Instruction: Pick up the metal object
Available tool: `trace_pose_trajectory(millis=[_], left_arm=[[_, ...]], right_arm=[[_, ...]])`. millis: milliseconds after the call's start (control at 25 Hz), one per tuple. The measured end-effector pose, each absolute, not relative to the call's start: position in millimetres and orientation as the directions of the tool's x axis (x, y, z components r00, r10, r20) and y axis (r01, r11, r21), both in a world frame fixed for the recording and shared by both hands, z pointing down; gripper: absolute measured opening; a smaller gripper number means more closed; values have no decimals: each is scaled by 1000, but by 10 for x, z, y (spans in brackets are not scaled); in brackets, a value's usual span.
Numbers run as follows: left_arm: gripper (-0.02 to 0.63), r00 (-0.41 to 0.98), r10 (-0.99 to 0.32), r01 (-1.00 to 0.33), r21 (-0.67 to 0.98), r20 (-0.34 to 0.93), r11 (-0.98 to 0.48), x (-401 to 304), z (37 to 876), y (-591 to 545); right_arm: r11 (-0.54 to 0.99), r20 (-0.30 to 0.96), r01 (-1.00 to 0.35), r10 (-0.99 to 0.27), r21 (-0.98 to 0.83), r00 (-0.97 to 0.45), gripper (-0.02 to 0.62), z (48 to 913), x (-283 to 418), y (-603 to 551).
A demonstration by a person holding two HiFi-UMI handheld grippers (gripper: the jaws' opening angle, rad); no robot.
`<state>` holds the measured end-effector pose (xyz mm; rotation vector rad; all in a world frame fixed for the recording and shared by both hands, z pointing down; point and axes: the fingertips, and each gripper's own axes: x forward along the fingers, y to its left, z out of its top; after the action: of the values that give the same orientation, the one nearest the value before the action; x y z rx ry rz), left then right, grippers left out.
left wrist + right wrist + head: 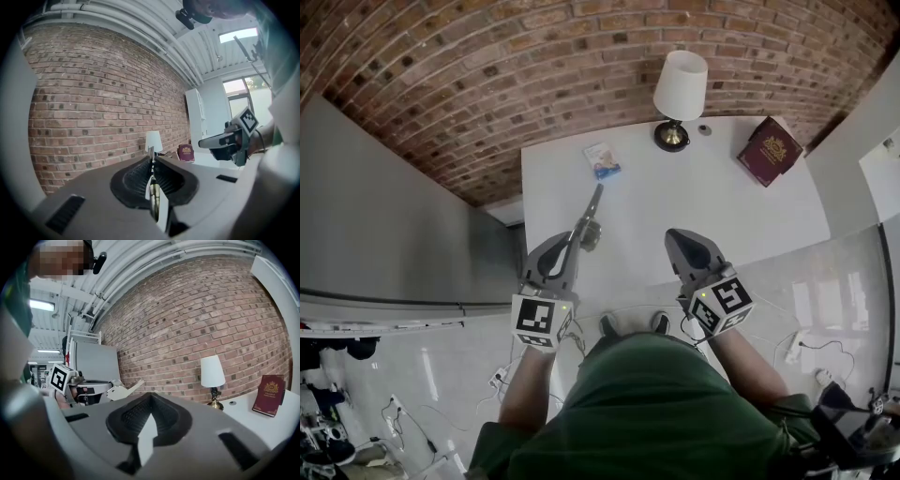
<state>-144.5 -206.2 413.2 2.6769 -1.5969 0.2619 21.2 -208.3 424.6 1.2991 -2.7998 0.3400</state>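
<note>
The metal object (593, 202) is a thin flat strip with a brassy part at its base. It sticks out forward from my left gripper (581, 234), which is shut on it above the near left part of the white table (741, 216). In the left gripper view the strip (155, 202) shows edge-on, pinched between the ribbed pads. From the right gripper view the held metal object (123, 391) points right. My right gripper (680, 236) hangs level beside the left one. Its jaws (150, 397) are shut with nothing between them.
At the table's far edge a lamp (680, 89) with a white shade stands against the brick wall. A dark red book (769, 150) lies at the far right, a small blue-and-white packet (602, 160) at the far left. A grey cabinet (384, 216) flanks the table's left side.
</note>
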Motion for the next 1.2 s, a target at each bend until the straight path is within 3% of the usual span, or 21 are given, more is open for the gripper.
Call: trace_pose_trajectory(millis=[1200], left_arm=[[21,479,-867,-869,-67,140,-491,-1414,4173,-2079]], right_arm=[[617,136,-761,-752,-199,-645,3,4303,220,-2147]])
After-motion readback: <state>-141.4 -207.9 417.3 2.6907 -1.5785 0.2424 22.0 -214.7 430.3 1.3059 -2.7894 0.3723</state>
